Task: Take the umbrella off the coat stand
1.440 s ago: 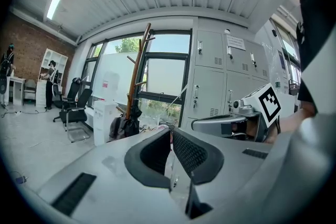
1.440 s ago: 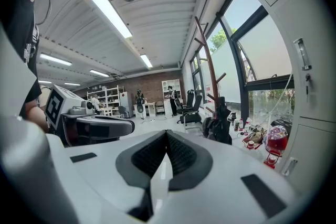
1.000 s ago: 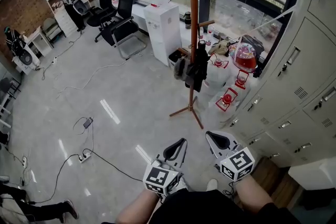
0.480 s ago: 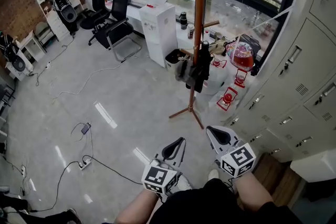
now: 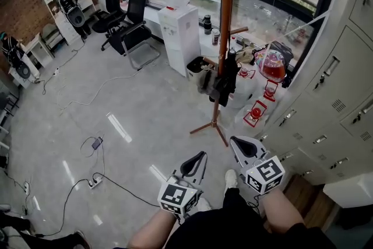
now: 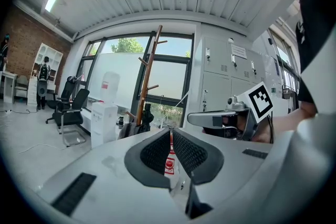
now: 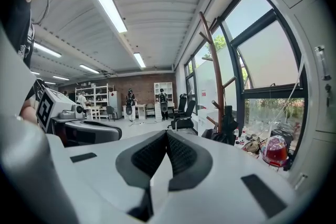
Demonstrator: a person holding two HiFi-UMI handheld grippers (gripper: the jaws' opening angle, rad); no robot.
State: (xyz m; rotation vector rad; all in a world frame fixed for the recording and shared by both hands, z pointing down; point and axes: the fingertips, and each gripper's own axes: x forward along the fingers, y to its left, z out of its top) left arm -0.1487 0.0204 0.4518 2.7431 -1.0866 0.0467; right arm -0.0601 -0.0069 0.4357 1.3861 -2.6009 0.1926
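A tall wooden coat stand (image 5: pixel 224 38) rises from the floor ahead of me, near the window. A black folded umbrella (image 5: pixel 227 81) hangs low on its pole beside a grey bag (image 5: pixel 205 80). My left gripper (image 5: pixel 197 161) and right gripper (image 5: pixel 242 147) are held side by side well short of the stand, both shut and empty. The left gripper view has the stand (image 6: pixel 148 76) and umbrella (image 6: pixel 145 115) beyond its closed jaws (image 6: pixel 170 134). In the right gripper view, the stand (image 7: pixel 215 71) and umbrella (image 7: pixel 227 124) lie to the right of its gripper (image 7: pixel 166 134).
A white water dispenser (image 5: pixel 180 32) stands left of the coat stand, with black office chairs (image 5: pixel 131 26) further left. Grey lockers (image 5: pixel 332 96) line the right side. Red-topped jars (image 5: pixel 254 111) crowd the floor by the stand's feet. Cables and a power strip (image 5: pixel 93 175) lie at left.
The person has stepped towards the stand, and a shoe now shows between the grippers. Both grippers moved along with the body and stayed shut.
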